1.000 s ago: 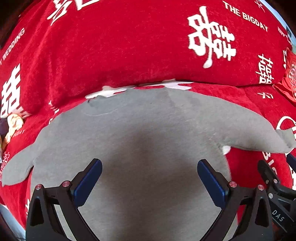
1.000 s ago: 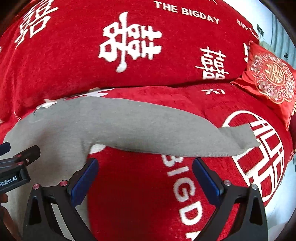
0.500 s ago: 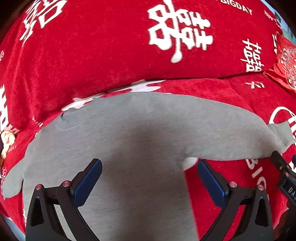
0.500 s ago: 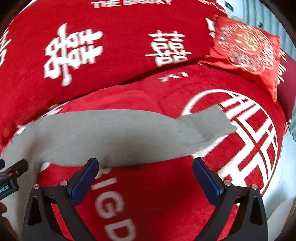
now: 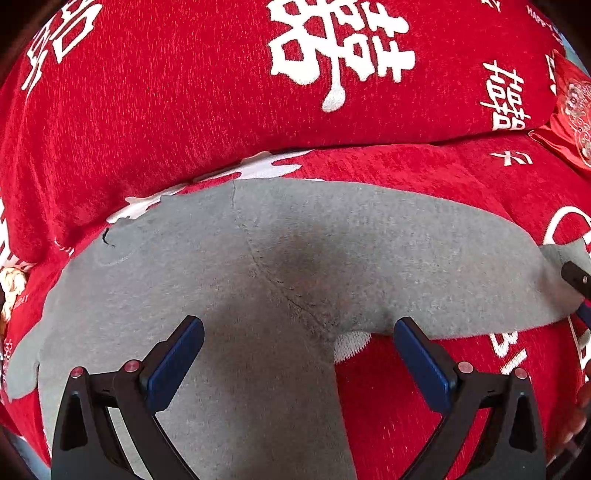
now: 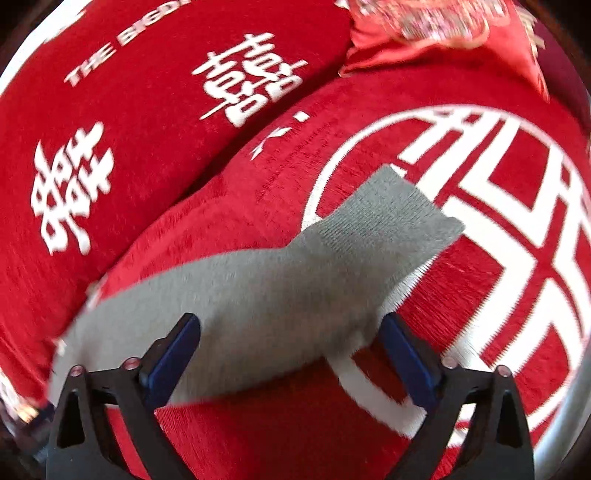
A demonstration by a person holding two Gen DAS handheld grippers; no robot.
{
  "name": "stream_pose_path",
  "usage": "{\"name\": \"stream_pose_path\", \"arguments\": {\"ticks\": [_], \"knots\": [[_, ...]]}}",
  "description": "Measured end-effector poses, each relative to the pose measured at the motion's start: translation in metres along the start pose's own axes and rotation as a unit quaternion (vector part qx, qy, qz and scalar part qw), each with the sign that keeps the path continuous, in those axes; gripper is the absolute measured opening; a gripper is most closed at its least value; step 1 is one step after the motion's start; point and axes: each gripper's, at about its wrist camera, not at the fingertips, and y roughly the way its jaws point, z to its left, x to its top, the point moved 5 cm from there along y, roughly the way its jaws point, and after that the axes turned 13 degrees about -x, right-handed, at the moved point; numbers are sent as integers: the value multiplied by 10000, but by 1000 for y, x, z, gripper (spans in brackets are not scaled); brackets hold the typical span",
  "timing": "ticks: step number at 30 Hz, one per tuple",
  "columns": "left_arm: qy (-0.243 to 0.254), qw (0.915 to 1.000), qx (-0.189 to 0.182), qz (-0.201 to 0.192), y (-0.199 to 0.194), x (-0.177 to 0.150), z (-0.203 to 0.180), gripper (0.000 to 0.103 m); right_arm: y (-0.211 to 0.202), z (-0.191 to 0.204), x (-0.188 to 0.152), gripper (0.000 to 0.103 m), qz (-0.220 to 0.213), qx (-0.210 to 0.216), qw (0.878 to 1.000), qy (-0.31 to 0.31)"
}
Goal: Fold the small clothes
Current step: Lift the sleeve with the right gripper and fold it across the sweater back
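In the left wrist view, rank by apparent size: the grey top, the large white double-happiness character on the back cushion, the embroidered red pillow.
1. grey top, though nearness to the camera inflates it
2. white double-happiness character
3. embroidered red pillow, cut off by the frame edge

Grey top (image 5: 258,280): matt, soft knit cloth, ribbed cuff (image 6: 391,218); red cover (image 5: 184,110): nubby chenille-like cloth; far-right cushion (image 6: 436,33): glossy cloth.

A sofa fills both views, draped in a red cover (image 5: 406,166) printed with white characters. Its backrest (image 5: 184,92) rises ahead of the hand-held gripper. An embroidered red cushion (image 6: 443,33) sits far right.
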Motion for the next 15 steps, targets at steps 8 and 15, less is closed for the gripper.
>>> {"name": "stream_pose_path", "arguments": {"ticks": [8, 15], "knots": [[-185, 9998, 49, 30, 11, 13, 13, 103, 30, 4, 21, 10, 212, 373, 9990, 96], [-304, 9991, 32, 302, 36, 15, 20, 103, -10, -8, 25, 5, -618, 364, 9974, -8]]}}
